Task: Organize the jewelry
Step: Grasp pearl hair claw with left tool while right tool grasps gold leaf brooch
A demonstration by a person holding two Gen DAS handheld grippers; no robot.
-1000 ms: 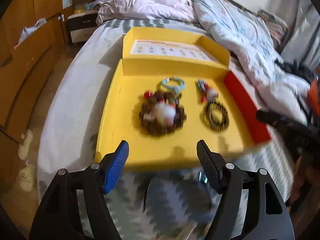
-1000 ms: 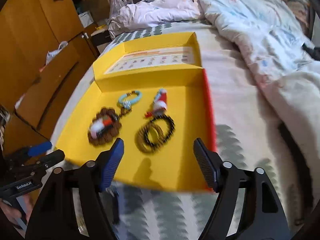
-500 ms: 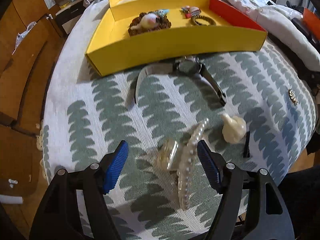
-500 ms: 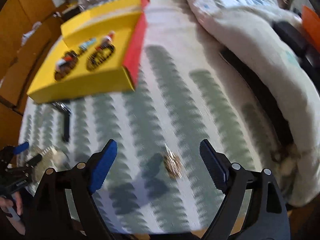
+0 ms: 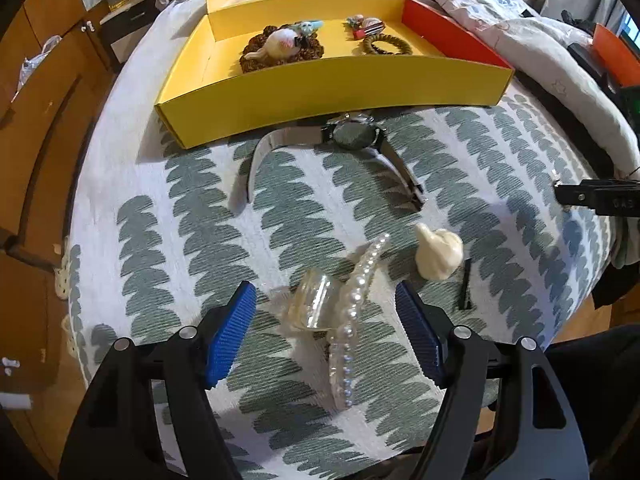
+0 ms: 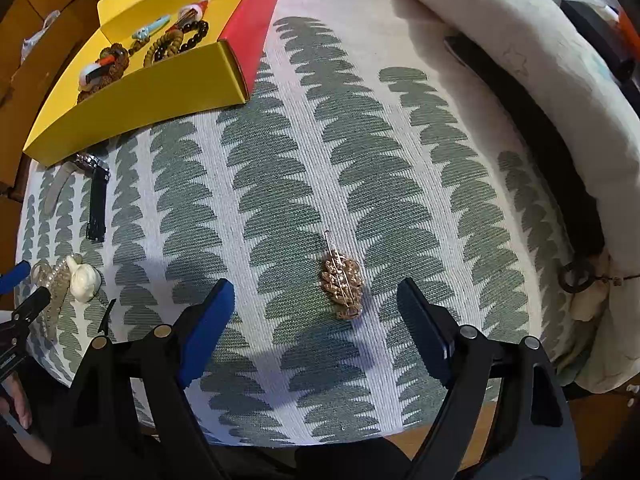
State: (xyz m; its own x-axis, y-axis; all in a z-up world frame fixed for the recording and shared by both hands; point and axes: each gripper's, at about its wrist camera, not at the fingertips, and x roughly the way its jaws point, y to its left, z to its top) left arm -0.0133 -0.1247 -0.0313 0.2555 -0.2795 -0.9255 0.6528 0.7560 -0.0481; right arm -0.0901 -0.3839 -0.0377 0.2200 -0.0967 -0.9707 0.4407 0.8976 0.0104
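A yellow box (image 5: 328,88) with a red side holds bead bracelets (image 5: 387,43) and charms. It also shows in the right wrist view (image 6: 132,96). In front of it lie a dark watch (image 5: 352,136), a pearl hair clip (image 5: 354,308) with a clear clip (image 5: 314,302), and a cream garlic-shaped charm (image 5: 438,254). My left gripper (image 5: 326,340) is open, with the pearl clip between its fingers. My right gripper (image 6: 314,324) is open just short of a gold brooch (image 6: 342,280).
The bed cover (image 6: 360,140) is white with green leaf stripes. A crumpled quilt (image 6: 540,60) lies to the right. A small black pin (image 5: 465,284) lies by the garlic charm. Wooden cabinets (image 5: 36,100) stand on the left, past the bed edge.
Both grippers have drawn back from over the yellow box to the near end of the bed. The left now frames the pearl clip and the right the gold brooch.
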